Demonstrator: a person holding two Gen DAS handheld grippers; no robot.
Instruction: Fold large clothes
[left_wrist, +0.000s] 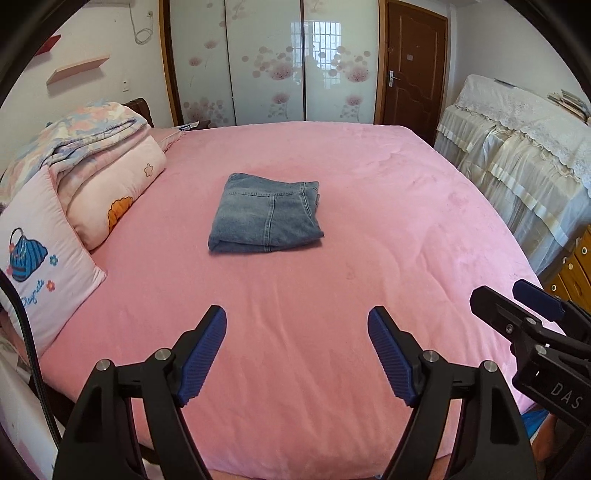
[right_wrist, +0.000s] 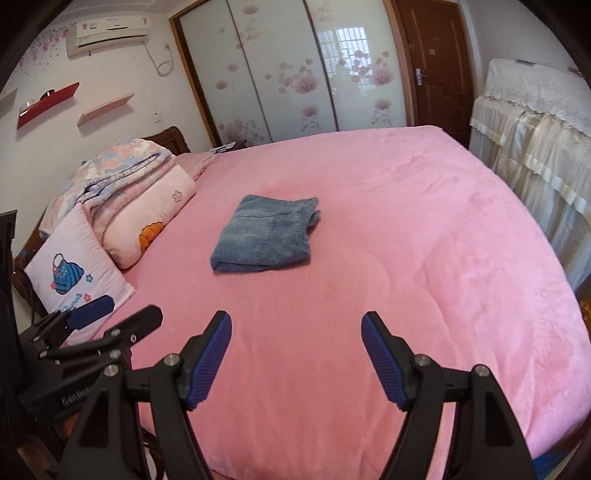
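Note:
A pair of blue jeans (left_wrist: 266, 218) lies folded into a compact rectangle near the middle of the pink bed (left_wrist: 369, 221); it also shows in the right wrist view (right_wrist: 264, 236). My left gripper (left_wrist: 297, 321) is open and empty, held above the bed's near edge, well short of the jeans. My right gripper (right_wrist: 296, 325) is also open and empty, beside the left one at the near edge. The right gripper shows at the right of the left wrist view (left_wrist: 517, 299), and the left gripper at the lower left of the right wrist view (right_wrist: 118, 310).
Folded quilts (left_wrist: 99, 158) and a pink pillow (left_wrist: 40, 269) are stacked along the bed's left side. A cloth-covered cabinet (left_wrist: 517, 147) stands to the right. A sliding-door wardrobe (left_wrist: 269, 62) and a brown door (left_wrist: 413, 66) are beyond the bed.

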